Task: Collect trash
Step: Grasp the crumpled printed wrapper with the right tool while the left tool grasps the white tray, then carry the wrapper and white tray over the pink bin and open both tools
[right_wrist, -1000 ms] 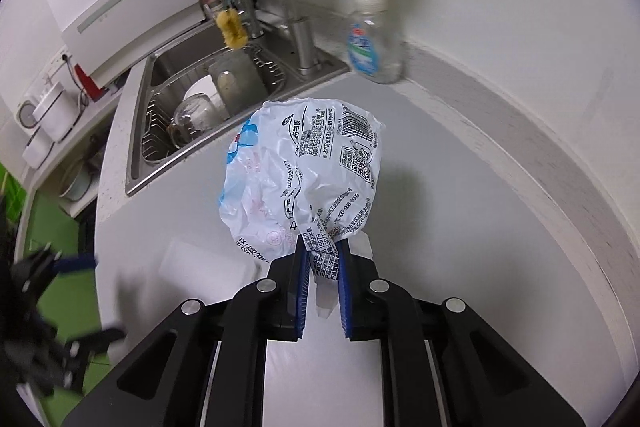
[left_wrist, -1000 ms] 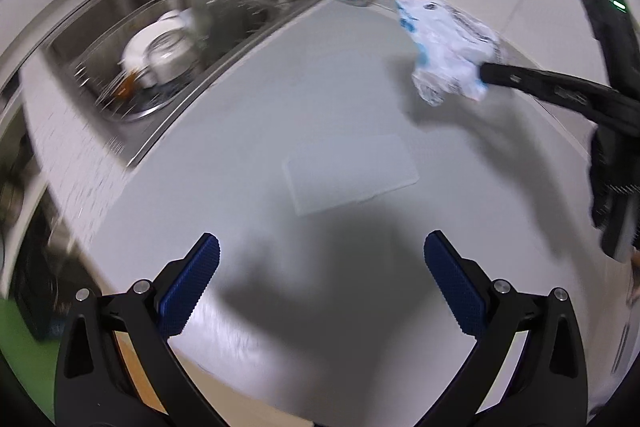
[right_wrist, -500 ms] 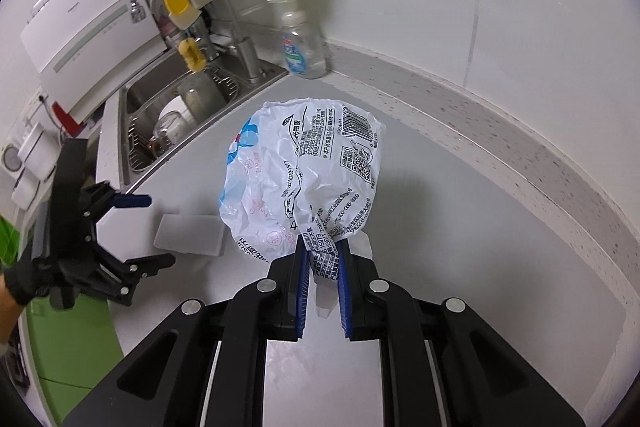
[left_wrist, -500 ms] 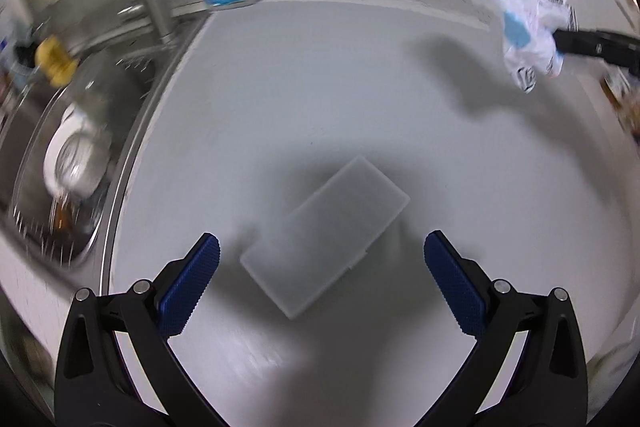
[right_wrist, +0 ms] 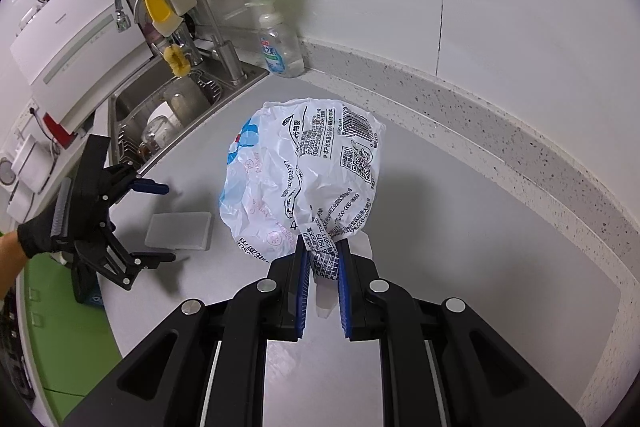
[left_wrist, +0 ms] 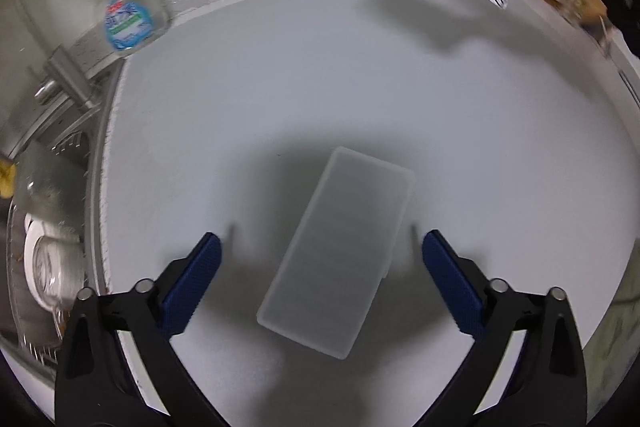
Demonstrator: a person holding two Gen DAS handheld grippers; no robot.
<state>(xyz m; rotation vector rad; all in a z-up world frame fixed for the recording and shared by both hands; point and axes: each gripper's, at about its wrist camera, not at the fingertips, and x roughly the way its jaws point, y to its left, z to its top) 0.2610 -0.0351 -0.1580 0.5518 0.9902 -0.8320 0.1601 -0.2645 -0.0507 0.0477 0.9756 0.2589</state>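
Frosted plastic lid [left_wrist: 340, 259] lies flat on the counter [left_wrist: 320, 87] between the wide-open left gripper [left_wrist: 320, 267]; lower squarely, pinch its long edges. Right gripper [right_wrist: 322, 267] grips the crumpled wrapper [right_wrist: 304, 171] aloft.

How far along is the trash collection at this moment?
Done: the crumpled plastic wrapper is off the countertop, pinched in the right tongs. In hand: the left tongs are open, with the translucent plastic box lying flat between their pads, not gripped yet. Left: close on the box and drop both pieces somewhere; no bin shows in either view.
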